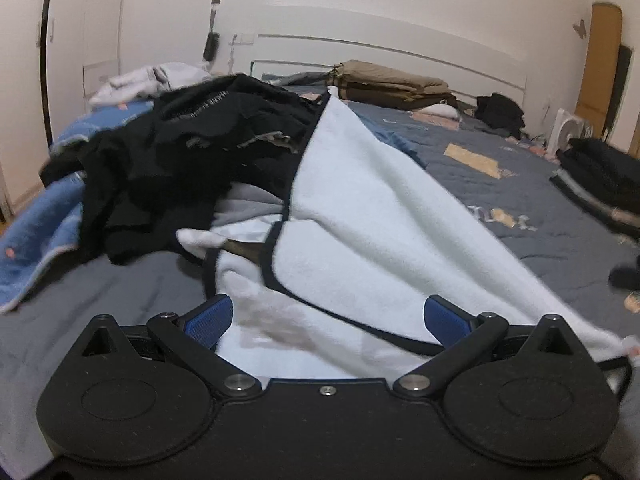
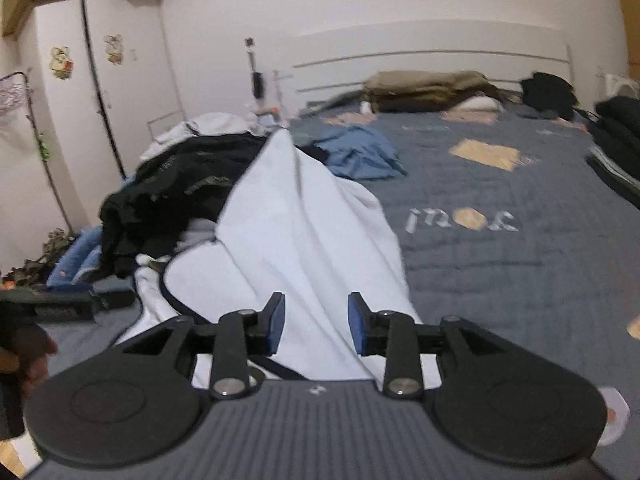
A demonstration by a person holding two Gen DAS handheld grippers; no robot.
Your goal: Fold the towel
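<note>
- The towel (image 1: 360, 200) is lying on the bed (image 1: 500, 184), white with a dark trimmed edge, and it is rising in a ridge whose far corner is resting against the pile of dark clothes (image 1: 192, 152).
- The left gripper (image 1: 326, 320) is hovering over the near part of the cloth with its jaws standing wide apart; the blue pads (image 1: 212, 320) are sitting to either side of the fabric and are not pressing on it.
- The right gripper (image 2: 316, 324) is showing its jaws parted too (narrower than the left pair), with towel cloth passing in the gap between them; the pads are not visibly squeezing it, so nothing is being held.
- In the right wrist view a hand (image 2: 34, 360) is appearing at the lower left edge, dark and blurred; what it is doing cannot be told.
- Judgement: the fold is looking barely begun, as the cloth is bunched and not yet laid flat.
- Risk: the far corner is lying on the dark clothes, so a pull toward the near side could be dragging a garment along or snagging the trim.
- Risk: a pinch on the ridge may be catching two layers at once, and the fold would be coming out crooked.
- Risk: with neither pair gripping, the ridge may be slumping sideways onto the blue blanket (image 1: 36, 240).
</note>
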